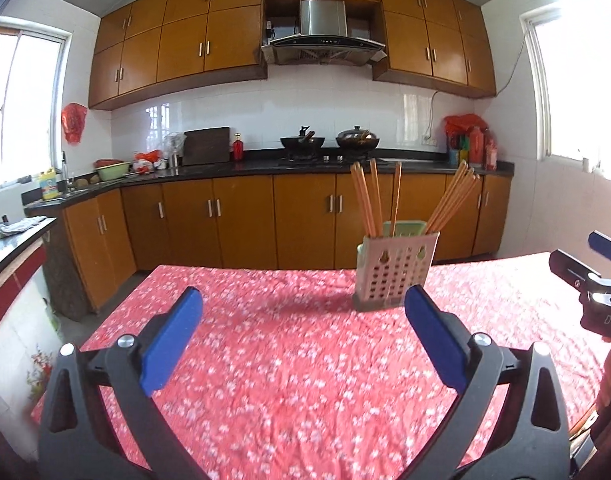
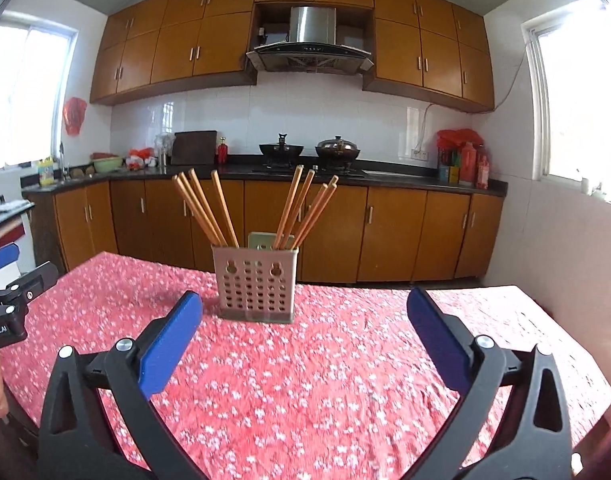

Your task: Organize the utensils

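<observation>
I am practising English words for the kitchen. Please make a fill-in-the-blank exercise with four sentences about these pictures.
1. The chopsticks stand in a perforated ____ on the table.
2. The tablecloth is ____ with small white flowers.
3. Both the left gripper and the right gripper are ____, with nothing between their blue pads.
4. On the stove at the back sit ____ woks.

Missing words: holder; red; open; two

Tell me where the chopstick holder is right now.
The chopstick holder stands upright on the red floral tablecloth, left of centre in the right wrist view, right of centre in the left wrist view.
</observation>
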### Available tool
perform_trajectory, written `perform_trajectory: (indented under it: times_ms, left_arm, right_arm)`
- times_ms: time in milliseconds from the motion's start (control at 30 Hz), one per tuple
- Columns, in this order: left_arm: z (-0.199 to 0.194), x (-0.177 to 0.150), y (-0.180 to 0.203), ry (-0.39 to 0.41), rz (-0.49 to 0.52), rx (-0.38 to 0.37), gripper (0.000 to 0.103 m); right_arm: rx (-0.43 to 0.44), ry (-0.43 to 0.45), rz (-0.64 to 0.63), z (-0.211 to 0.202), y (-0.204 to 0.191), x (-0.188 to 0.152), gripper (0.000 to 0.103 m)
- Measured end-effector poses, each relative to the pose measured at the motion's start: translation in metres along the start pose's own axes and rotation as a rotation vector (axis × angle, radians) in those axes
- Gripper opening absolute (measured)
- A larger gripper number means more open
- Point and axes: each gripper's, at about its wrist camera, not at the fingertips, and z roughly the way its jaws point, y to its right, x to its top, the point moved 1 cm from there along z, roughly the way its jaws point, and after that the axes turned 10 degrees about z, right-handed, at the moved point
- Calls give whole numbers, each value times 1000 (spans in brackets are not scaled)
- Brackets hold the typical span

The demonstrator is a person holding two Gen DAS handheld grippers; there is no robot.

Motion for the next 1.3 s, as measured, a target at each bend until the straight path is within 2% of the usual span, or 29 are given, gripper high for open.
perform_trajectory:
  times_ms: [100,233,533,1300]
  left_arm:
    - [-5,-12,8,-9,23,28,99]
    - [-6,-24,12,-35,20,16,99]
    - [-7,-38,16,-67,-5,7,99]
    - [-4,-45,26,-101,-23,-38,99]
  right_arm:
    - [-30,-28,-4,-2,-3,-14,101]
    - [-53,-64,3,-4,-3,-32,101]
    - [-80,-80,35,-12,4,-56,101]
    - [-72,-112,89,-13,14,-64,101]
